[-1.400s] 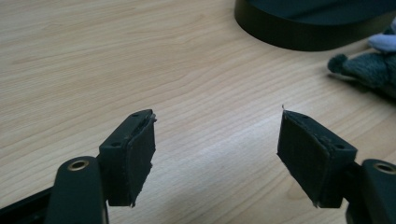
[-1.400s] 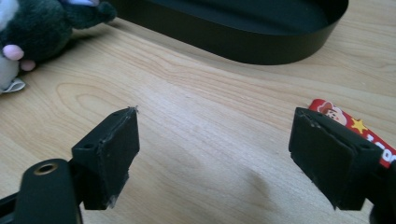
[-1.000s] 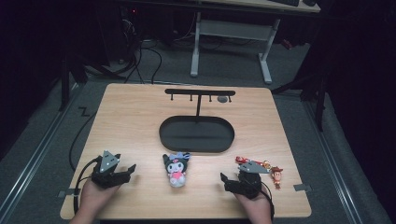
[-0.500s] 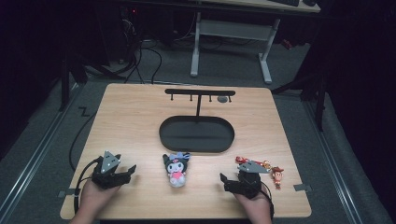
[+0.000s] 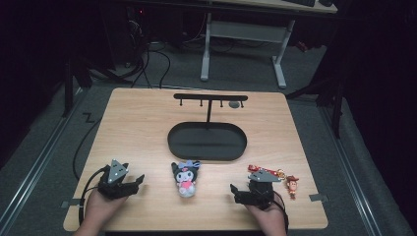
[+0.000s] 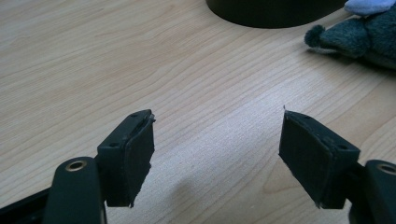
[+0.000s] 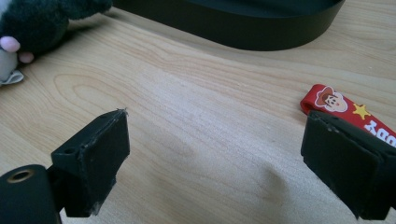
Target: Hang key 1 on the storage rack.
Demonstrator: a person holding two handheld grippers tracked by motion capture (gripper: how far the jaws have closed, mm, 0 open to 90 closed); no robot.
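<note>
A black plush toy (image 5: 185,177) with a pink front lies near the table's front, between my two grippers. My left gripper (image 5: 132,184) rests to its left, open and empty, with the plush (image 6: 359,37) ahead on its right in the left gripper view (image 6: 217,154). My right gripper (image 5: 244,192) sits to the plush's right; its jaws have just been opening and nothing is between them (image 7: 215,163). A red keychain strap (image 7: 345,105) lies just beyond its right jaw. The strap (image 5: 255,168) ends in a small cowboy figure (image 5: 292,184).
A black oval tray (image 5: 206,142) sits mid-table, and a black hook stand (image 5: 210,97) rises from its back. The tray's wall (image 7: 252,28) is ahead of the right gripper. Bare wood lies left of the tray. The floor beyond has desk legs and cables.
</note>
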